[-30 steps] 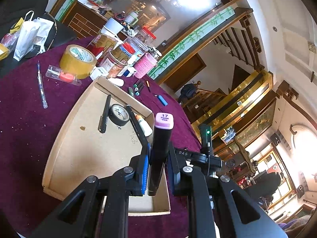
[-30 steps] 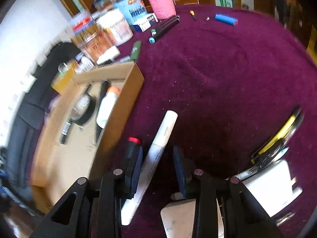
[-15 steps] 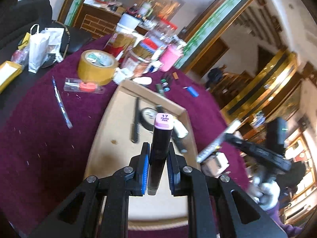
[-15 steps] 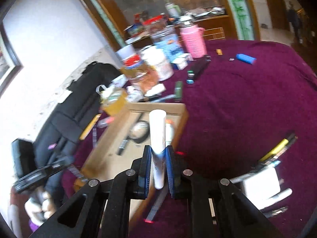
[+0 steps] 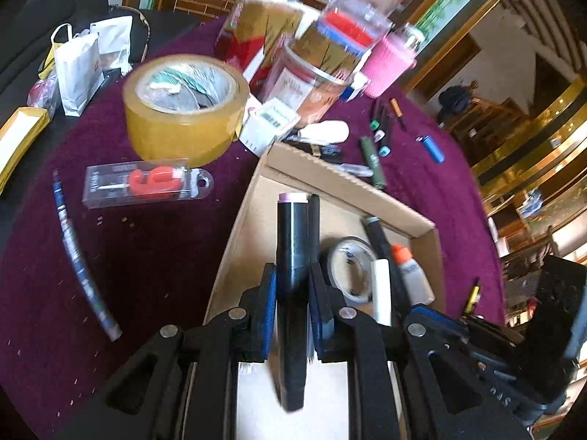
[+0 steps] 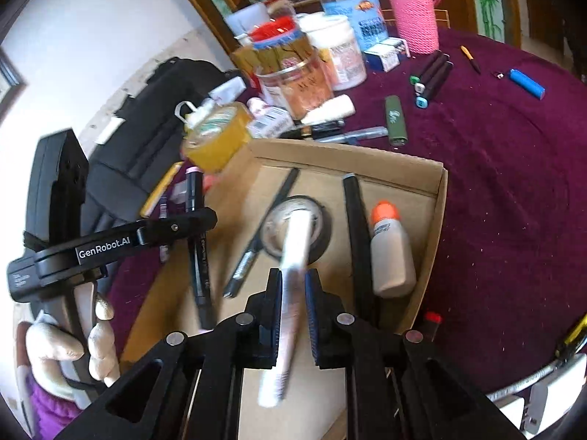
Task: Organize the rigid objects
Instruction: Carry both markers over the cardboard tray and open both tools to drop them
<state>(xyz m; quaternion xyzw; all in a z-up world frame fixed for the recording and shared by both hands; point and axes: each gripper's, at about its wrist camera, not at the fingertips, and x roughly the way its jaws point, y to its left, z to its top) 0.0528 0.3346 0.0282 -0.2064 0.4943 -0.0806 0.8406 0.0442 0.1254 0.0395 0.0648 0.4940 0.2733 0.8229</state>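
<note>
In the left wrist view, the left gripper (image 5: pixel 291 293) clamped a black marker (image 5: pixel 292 286) between its jaws, over the cardboard tray (image 5: pixel 367 198). In the right wrist view, the right gripper (image 6: pixel 293 293) gripped a white pen (image 6: pixel 291 256), blurred, above the tray's near part.

The worktop (image 5: pixel 154 256) is showing a deep purple cloth flecked with pale specks. The cardboard tray (image 6: pixel 436 198) is appearing tan. The marker (image 5: pixel 292 256) is showing a black barrel with a pale pink cap end. The left claw (image 5: pixel 292 286) is showing black arms with blue pads. The tape roll (image 5: pixel 183 110) is showing yellow-brown. The knitted sleeve (image 6: pixel 416 18) is showing pink. The small bottle (image 6: pixel 390 253) is showing white with an orange cap. The lighter (image 6: pixel 526 82) is showing blue.
</note>
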